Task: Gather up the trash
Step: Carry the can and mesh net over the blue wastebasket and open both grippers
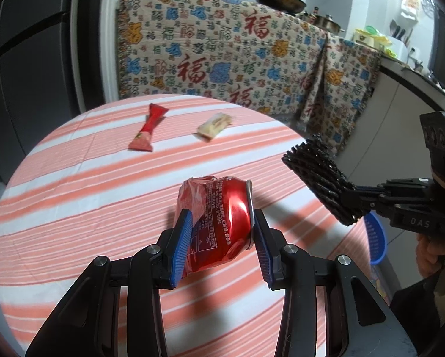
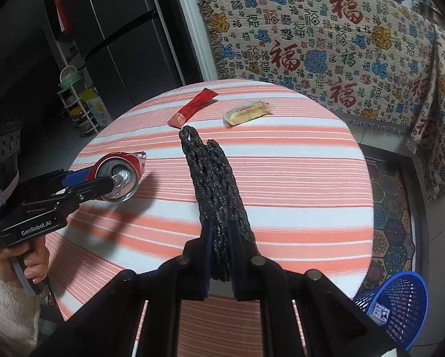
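Observation:
My left gripper is shut on a crushed red soda can, held on its side above the striped tablecloth; the same can shows in the right wrist view at the left, top end facing the camera. My right gripper is shut on a black crinkled wrapper that sticks out forward past the fingers; the wrapper also appears at the right of the left wrist view. A red snack wrapper and a pale wrapper lie on the far part of the round table.
A blue plastic basket stands on the floor at the table's near right edge. Behind the table a patterned cloth drapes a counter with pans on it. A dark fridge and a small rack stand at the left.

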